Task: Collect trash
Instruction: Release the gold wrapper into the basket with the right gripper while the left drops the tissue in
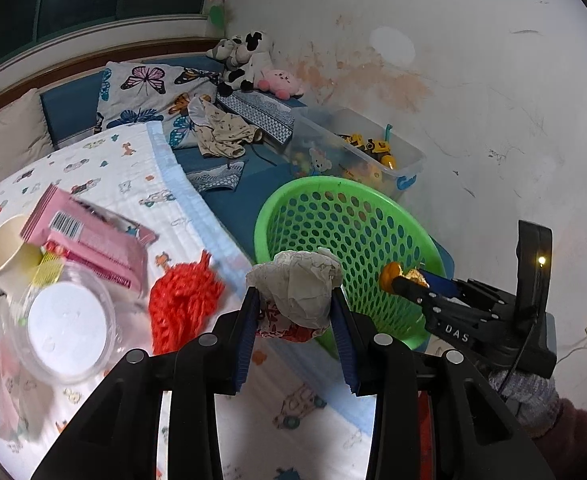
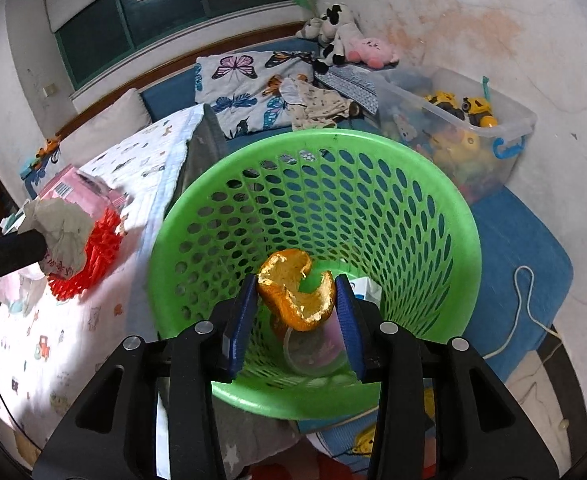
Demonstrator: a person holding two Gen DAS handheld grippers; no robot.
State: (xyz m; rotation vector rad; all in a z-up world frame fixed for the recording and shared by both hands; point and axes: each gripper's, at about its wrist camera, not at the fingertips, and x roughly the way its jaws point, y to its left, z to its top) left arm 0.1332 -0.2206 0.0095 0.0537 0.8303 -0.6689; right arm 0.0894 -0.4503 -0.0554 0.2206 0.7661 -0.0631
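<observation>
My left gripper (image 1: 295, 300) is shut on a crumpled grey-white paper wad (image 1: 297, 280) with red print underneath. It hangs over the edge of the bed quilt, just left of the green perforated basket (image 1: 357, 192). The right wrist view shows that wad (image 2: 63, 228) at the far left. My right gripper (image 2: 296, 286) holds a curled piece of orange peel (image 2: 297, 300) between its blue pads, over the mouth of the basket (image 2: 313, 136). In the left wrist view, the right gripper (image 1: 403, 280) reaches over the basket's right rim. A clear plastic cup (image 2: 313, 352) and a white carton (image 2: 365, 286) lie in the basket.
On the patterned quilt (image 1: 133, 168) lie a red yarn bundle (image 1: 185, 300), a pink packet (image 1: 93, 240), a paper cup (image 1: 5, 252) and a clear plastic tub (image 1: 65, 332). A clear toy bin (image 1: 357, 152) stands behind the basket. A white cable (image 2: 529, 308) crosses the blue mat.
</observation>
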